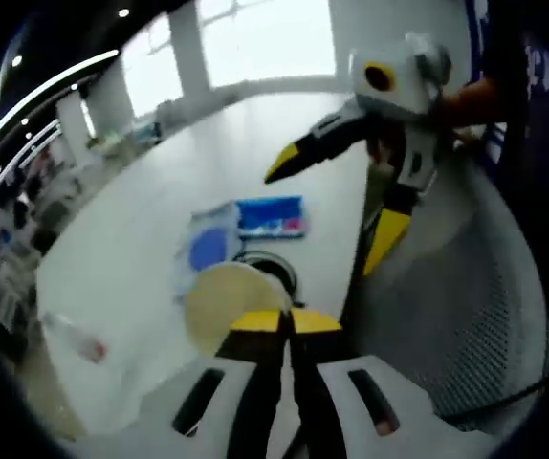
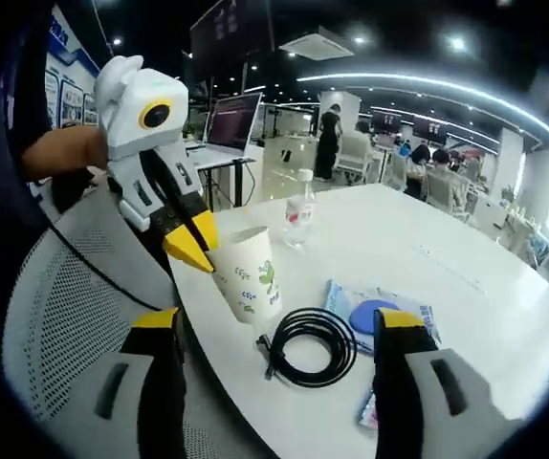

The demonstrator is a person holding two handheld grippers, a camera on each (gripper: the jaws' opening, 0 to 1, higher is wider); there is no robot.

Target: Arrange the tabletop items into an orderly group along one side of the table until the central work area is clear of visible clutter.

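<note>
we are gripping the cup [image 2: 246,273] by its rim with the left claw [image 2: 190,247], tilted at the surface [image 2: 466,277] edge; our right claw [image 2: 279,330] is hanging open just before the cable [image 2: 308,346].

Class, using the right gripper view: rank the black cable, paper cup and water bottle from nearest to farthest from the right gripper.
1. Black cable: coiled on the table between the right gripper jaws.
2. Paper cup: just beyond the cable, left, pinched by the left gripper.
3. Water bottle: upright, farther back, centre.
</note>
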